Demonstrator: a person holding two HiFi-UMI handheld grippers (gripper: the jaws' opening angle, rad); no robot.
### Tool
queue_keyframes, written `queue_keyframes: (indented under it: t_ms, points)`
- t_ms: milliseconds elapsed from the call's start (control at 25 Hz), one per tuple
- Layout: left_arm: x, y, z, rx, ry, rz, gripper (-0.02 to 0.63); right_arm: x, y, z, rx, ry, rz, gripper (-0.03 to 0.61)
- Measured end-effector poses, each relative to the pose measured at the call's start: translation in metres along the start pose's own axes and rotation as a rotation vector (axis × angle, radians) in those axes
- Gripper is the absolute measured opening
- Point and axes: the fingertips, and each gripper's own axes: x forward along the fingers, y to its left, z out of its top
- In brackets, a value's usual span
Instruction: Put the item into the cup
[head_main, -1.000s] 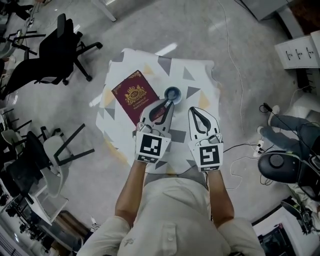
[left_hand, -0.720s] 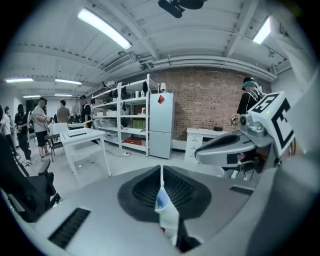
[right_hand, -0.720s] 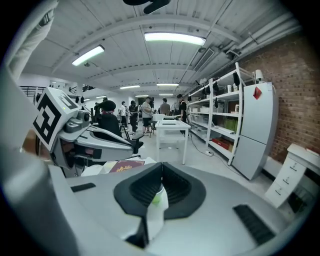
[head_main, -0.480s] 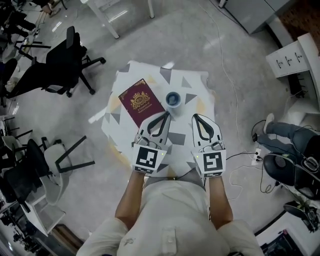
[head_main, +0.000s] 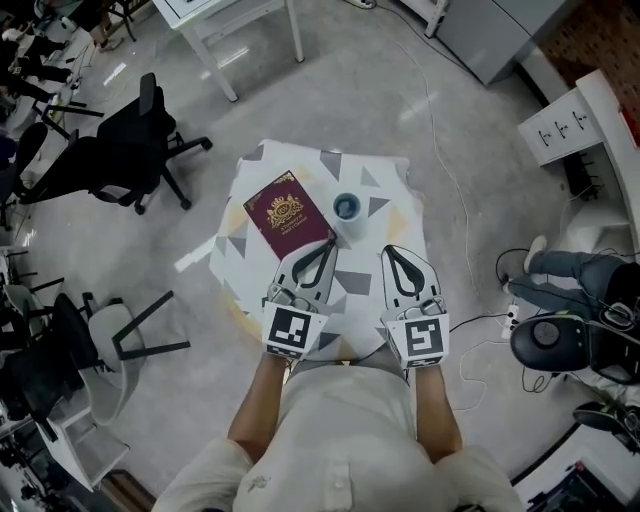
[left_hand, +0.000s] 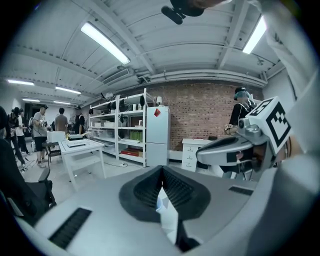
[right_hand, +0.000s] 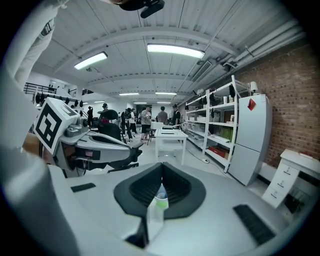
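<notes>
The right gripper (right_hand: 161, 172) is seen with its dark fingers (right_hand: 141, 189) brought together at the tips, and nothing is gripped between them. A pale sliver with a green patch is glimpsed through the slit below, too small to be identified. The left gripper (right_hand: 127, 146) is seen at left. Shelves (right_hand: 215, 125), a white fridge (right_hand: 252, 137) and a brick wall (right_hand: 295, 90) are seen beyond.

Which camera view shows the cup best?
The head view: the cup stands in full sight on the table, beside the red booklet. Both gripper views look out across the room and show no clear cup.
</notes>
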Motion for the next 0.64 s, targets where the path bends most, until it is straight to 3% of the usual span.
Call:
queue_keyframes:
  t_ms: [640]
  points:
    - [-0.037,0.000,0.018,0.027,-0.056,-0.038,0.014,-0.022,0.035,0.023,-0.041,-0.033,-0.040,0.008]
